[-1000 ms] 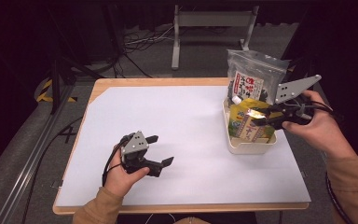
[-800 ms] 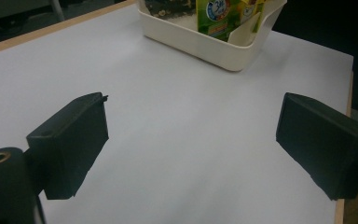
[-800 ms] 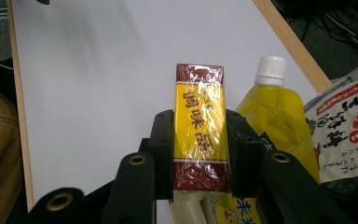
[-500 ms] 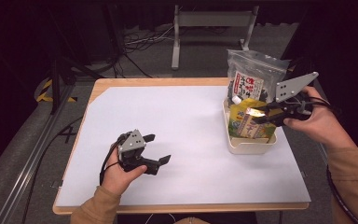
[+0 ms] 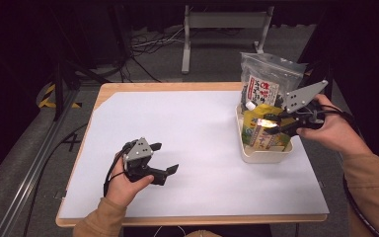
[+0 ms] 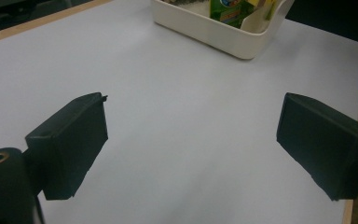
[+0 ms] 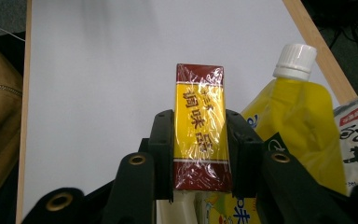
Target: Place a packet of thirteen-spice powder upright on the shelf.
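Note:
My right gripper (image 5: 278, 121) is shut on a small yellow and dark red box (image 7: 200, 122) wrapped in film, held just above the cream tub (image 5: 261, 154) at the table's right. Its jaws clamp the box's two long sides in the right gripper view (image 7: 199, 140). Beside the box stands a yellow pouch (image 7: 296, 119) with a white screw cap, and a clear bag with a printed label (image 5: 264, 81) rises behind it. My left gripper (image 5: 164, 160) rests low over the white sheet at the front left, open, with nothing between its jaws (image 6: 191, 140).
The white sheet (image 5: 197, 138) covers most of the wooden table (image 5: 128, 90). The tub (image 6: 214, 32) lies ahead of the left gripper. A metal stand and cables are on the floor behind the table. A sleeve (image 7: 0, 121) shows at the left of the right gripper view.
My right gripper has lifted the yellow and red box slightly up from the tub. The left gripper has shifted a little on the sheet, staying open.

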Demonstrator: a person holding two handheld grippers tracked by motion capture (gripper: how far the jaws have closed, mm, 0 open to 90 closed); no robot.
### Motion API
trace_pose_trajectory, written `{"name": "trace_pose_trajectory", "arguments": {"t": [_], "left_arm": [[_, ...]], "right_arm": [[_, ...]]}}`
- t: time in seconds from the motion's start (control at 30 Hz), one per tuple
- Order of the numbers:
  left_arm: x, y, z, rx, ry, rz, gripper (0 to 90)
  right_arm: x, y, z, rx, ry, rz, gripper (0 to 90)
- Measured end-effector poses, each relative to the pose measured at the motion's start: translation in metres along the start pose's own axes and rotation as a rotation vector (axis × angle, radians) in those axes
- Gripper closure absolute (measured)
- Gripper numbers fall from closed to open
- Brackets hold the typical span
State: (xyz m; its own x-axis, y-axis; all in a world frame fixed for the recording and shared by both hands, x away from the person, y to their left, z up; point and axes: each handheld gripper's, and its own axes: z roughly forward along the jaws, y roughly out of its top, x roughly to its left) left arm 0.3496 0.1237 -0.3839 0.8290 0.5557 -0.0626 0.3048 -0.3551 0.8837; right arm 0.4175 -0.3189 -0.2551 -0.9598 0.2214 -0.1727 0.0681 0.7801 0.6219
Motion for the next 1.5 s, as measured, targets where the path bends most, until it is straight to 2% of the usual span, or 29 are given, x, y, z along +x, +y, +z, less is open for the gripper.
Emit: {"name": "trace_pose_trajectory", "arguments": {"t": [0.27,0.5,0.97,1.07,1.5], "left_arm": [[0.0,0.0,0.002,0.005,0.001,0.005,9.6],[0.0,0.0,0.002,0.006,0.003,0.004,9.4],[0.0,-0.001,0.004,0.013,0.001,-0.007,9.3],[0.0,-0.001,0.004,0.017,-0.002,-0.004,9.3],[0.001,-0.001,0.005,0.014,-0.002,-0.011,9.2]], "right_arm": [[0.0,-0.004,0.005,0.015,0.037,0.009,67.8],[0.002,-0.004,0.007,0.024,0.05,0.008,67.8],[0.009,-0.001,0.02,0.107,0.024,-0.034,67.5],[0.011,-0.002,0.023,0.126,0.003,-0.03,67.5],[0.017,-0.002,0.031,0.169,-0.014,-0.053,67.2]]}}
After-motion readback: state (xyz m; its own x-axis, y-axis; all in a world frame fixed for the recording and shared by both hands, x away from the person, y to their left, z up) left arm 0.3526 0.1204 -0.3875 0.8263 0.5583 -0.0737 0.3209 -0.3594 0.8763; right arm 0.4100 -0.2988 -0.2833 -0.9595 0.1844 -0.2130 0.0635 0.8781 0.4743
